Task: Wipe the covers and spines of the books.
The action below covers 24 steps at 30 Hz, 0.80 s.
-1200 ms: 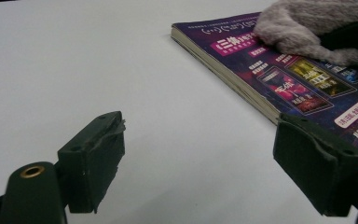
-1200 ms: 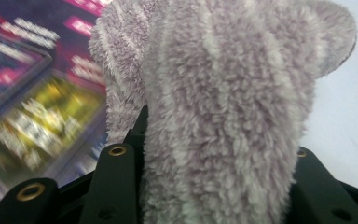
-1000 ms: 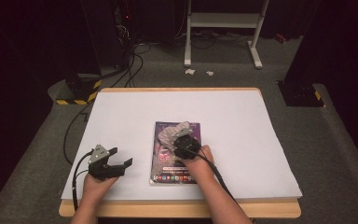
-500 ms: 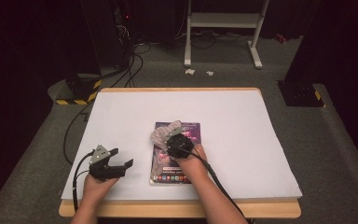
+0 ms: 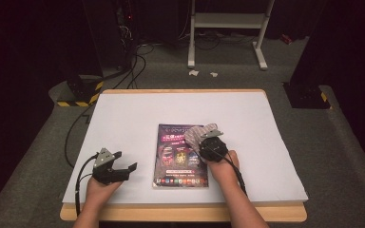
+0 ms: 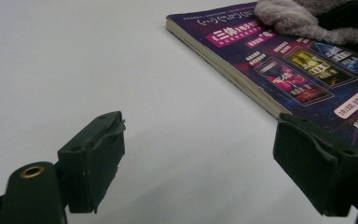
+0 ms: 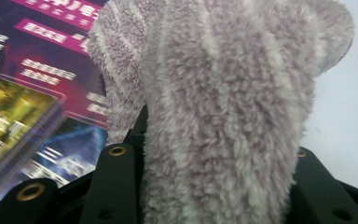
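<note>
A purple magazine (image 5: 178,156) lies flat on the white table sheet (image 5: 123,118), a little right of centre. A grey fuzzy cloth (image 5: 200,134) rests on its upper right corner, partly over the edge onto the sheet. My right gripper (image 5: 209,141) is shut on the cloth; in the right gripper view the cloth (image 7: 223,107) bulges up between the black jaws above the magazine cover (image 7: 37,93). My left gripper (image 5: 125,161) rests open on the sheet to the left of the magazine, with nothing between its jaws (image 6: 205,172). The magazine's spine (image 6: 223,70) lies just ahead of it.
The table's wooden front edge (image 5: 180,213) runs close to both forearms. A cable (image 5: 78,185) trails from the left gripper over the table's left side. Black equipment with striped tape (image 5: 78,90) and a white stand (image 5: 225,33) sit on the floor behind.
My right gripper has slid the cloth to the right, from the magazine's upper middle to its upper right corner. The left gripper has stayed in place.
</note>
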Each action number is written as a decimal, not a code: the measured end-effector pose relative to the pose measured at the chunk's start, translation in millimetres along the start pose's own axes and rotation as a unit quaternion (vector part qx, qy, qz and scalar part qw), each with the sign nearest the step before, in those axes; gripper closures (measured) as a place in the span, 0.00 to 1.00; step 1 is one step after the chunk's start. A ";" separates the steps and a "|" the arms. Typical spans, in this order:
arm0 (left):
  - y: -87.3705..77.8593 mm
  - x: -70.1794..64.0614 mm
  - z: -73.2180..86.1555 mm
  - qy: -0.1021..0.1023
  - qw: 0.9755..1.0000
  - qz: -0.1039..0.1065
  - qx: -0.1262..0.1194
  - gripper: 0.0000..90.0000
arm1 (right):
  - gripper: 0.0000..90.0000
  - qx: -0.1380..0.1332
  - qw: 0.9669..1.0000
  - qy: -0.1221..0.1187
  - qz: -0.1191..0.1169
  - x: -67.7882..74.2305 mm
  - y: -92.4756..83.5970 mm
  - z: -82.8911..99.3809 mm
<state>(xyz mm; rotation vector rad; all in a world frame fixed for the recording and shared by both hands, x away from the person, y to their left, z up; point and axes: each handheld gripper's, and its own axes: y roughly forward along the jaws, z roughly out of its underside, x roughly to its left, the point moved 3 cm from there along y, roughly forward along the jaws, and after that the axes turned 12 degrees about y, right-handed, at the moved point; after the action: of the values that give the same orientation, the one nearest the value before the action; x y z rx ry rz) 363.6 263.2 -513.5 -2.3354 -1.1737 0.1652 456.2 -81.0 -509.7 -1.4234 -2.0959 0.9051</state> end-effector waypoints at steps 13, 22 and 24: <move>-1.9 2.1 -2.4 -0.004 1.000 0.004 -0.011 0.19 | 0.64 -0.006 0.993 -0.092 -0.070 124.0 31.2 -31.0; -0.6 -0.3 -3.6 0.001 1.000 0.006 -0.010 0.19 | 0.64 -0.002 0.995 -0.075 -0.061 95.6 26.5 -25.3; -0.3 -1.3 -3.3 0.002 1.000 0.007 -0.008 0.19 | 0.64 -0.004 0.997 -0.060 -0.046 75.8 22.4 -20.9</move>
<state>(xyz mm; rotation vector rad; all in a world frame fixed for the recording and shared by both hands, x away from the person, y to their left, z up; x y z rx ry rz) 363.7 261.0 -510.7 -2.3565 -1.1610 0.1559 456.7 0.8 -511.7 -1.2948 -2.2358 0.9678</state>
